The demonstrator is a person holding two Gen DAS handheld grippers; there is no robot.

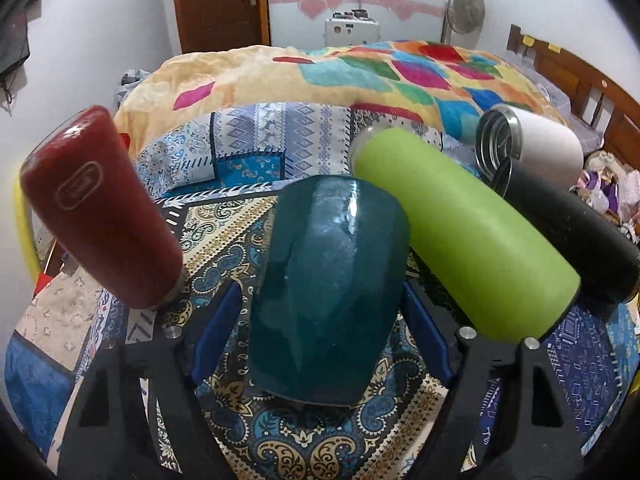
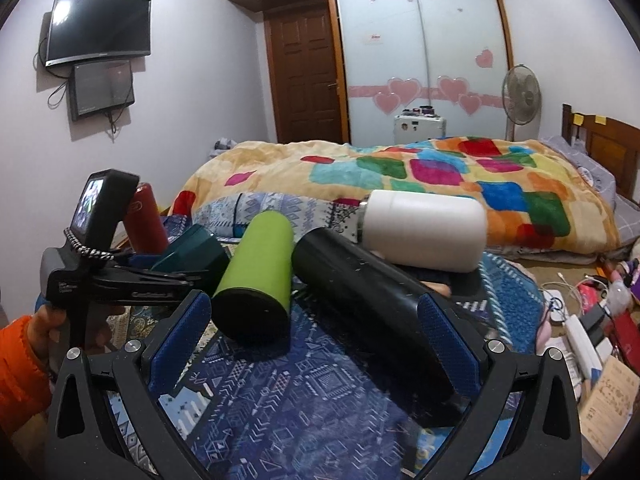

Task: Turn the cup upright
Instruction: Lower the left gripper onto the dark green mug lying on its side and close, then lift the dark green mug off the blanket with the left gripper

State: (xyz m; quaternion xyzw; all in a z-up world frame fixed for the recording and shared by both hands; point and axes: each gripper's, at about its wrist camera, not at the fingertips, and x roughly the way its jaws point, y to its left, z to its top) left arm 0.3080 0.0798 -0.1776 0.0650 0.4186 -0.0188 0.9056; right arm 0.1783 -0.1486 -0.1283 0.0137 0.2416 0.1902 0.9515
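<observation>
Looking down our left claw (image 1: 320,312), the teal cup (image 1: 328,292) sits right between the two blue pads, mouth end toward us and base pointing away, lying on the patterned cloth (image 1: 304,440). The pads flank its sides, but we honestly can't tell if they're pressing or just hovering beside it. It looks like glossy, rigid glazed stuff, so we'd guess slippery and a bit heavy, probably chips if dropped. We'd grab mid-body where the sides are widest, not the rim.

Our right claw (image 2: 316,344) is spread wide open with nothing in it; the black bottle (image 2: 372,304) lies across its gap, leaning toward the right pad.

Just right of the cup is the green bottle (image 1: 460,232), touching or nearly so, which could get bumped on the flip. The red bottle (image 1: 100,208) is off left, the white tumbler (image 1: 532,144) farther right, and the bed (image 1: 320,68) behind.
</observation>
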